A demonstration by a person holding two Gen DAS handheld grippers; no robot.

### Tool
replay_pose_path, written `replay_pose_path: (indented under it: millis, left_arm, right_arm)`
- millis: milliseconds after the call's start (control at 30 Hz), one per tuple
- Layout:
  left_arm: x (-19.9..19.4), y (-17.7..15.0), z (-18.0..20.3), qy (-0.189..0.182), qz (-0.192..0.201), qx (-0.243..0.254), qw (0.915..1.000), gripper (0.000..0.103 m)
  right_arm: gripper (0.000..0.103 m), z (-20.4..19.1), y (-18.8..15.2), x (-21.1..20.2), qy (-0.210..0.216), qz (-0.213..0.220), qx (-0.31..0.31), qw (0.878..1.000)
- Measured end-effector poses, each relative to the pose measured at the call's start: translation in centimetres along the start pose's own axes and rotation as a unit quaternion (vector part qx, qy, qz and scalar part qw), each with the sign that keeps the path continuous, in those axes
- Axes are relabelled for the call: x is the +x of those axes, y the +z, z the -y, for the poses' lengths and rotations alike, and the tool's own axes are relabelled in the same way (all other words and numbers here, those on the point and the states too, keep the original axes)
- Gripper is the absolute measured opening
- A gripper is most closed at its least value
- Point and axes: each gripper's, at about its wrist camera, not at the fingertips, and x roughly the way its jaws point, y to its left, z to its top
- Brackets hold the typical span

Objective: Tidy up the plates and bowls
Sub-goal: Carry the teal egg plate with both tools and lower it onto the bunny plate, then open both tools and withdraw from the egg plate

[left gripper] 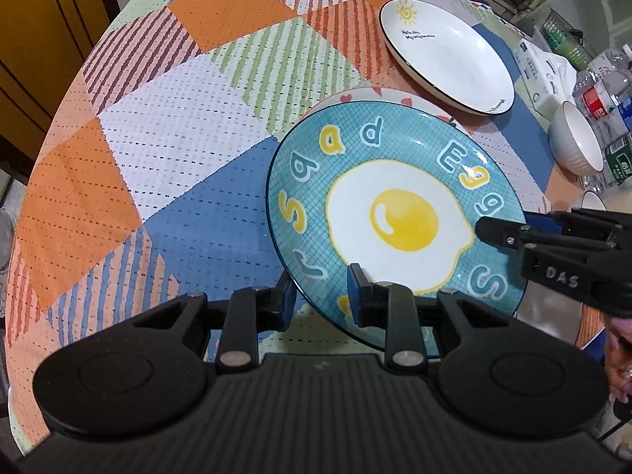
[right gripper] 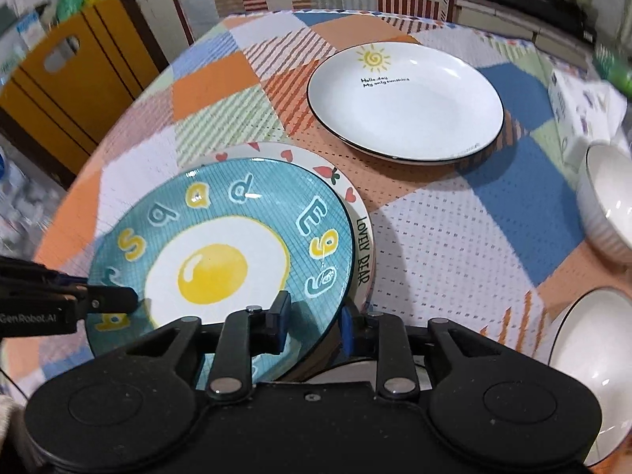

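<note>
Reading "Eggs" around a fried egg, the blue plate sits tilted on a heart-rimmed plate lettered "LOVELY BEAR", words only the right view shows. The left gripper pinches its near rim. The right gripper straddles the opposite rim, jaws parted, pads not pressing. Beyond lies a white plate reading "Hello day". "DAS" marks the right gripper; "GenRobot.AI" the left.

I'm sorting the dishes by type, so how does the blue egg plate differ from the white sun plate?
The blue egg plate is patterned all over with a fried egg and letters; the white sun plate is plain white with a small sun and black rim. The egg plate sits tilted on another plate, with the left gripper and right gripper at its edge; the sun plate lies flat and alone. Both are round.
</note>
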Motion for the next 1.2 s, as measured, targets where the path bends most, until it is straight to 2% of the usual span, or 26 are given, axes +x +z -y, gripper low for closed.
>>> replay_pose_path:
  millis: [167, 333, 467, 533, 667, 867, 1033, 1067, 1100, 1200]
  left_arm:
    - [0.4, -0.4, 0.1, -0.003, -0.005, 0.002, 1.0, 0.025]
    - [1.1, -0.6, 0.6, 0.003, -0.012, 0.003, 0.9999, 0.024]
    - [1.4, -0.2, 0.5, 0.005, -0.024, -0.004, 0.9997, 0.024]
    - [1.3, 0.0, 0.3, 0.004, -0.03, -0.002, 0.9995, 0.024]
    - [-0.5, 0.6, 0.4, 0.003, -0.02, 0.019, 0.9996, 0.024]
    - [-4.1, 3.0, 1.5, -0.002, 0.006, 0.059, 0.9983, 0.024]
    - [-6.6, 5.7, 3.7, 0.004, 0.039, 0.112, 0.9929, 0.027]
    - [-6.9, 6.3, 4.1, 0.003, 0.042, 0.121, 0.9918, 0.03]
    - [-7.1, 6.9, 4.5, 0.001, 0.043, 0.126, 0.991, 0.037]
    - [-7.5, 8.7, 5.6, -0.016, 0.049, 0.133, 0.9898, 0.048]
  right_arm:
    - [0.035, -1.2, 0.0, 0.0, -0.046, 0.0, -0.038, 0.998]
    - [0.033, -2.8, -0.6, 0.5, -0.107, 0.002, -0.097, 0.99]
    - [0.033, -2.7, -0.5, 0.4, -0.111, 0.011, -0.093, 0.989]
    - [0.032, -2.0, -0.4, 0.0, -0.095, 0.017, -0.076, 0.992]
    - [0.032, 0.3, 0.0, -2.4, -0.038, 0.057, -0.016, 0.998]
    - [0.033, 3.9, 0.8, -6.0, 0.015, 0.115, 0.033, 0.993]
    - [0.041, 6.9, 1.8, -7.8, 0.057, 0.128, 0.074, 0.987]
    - [0.043, 7.3, 1.9, -8.0, 0.063, 0.129, 0.079, 0.986]
    - [0.045, 7.7, 2.3, -8.2, 0.071, 0.13, 0.083, 0.985]
    - [0.058, 8.9, 3.3, -8.9, 0.091, 0.134, 0.091, 0.983]
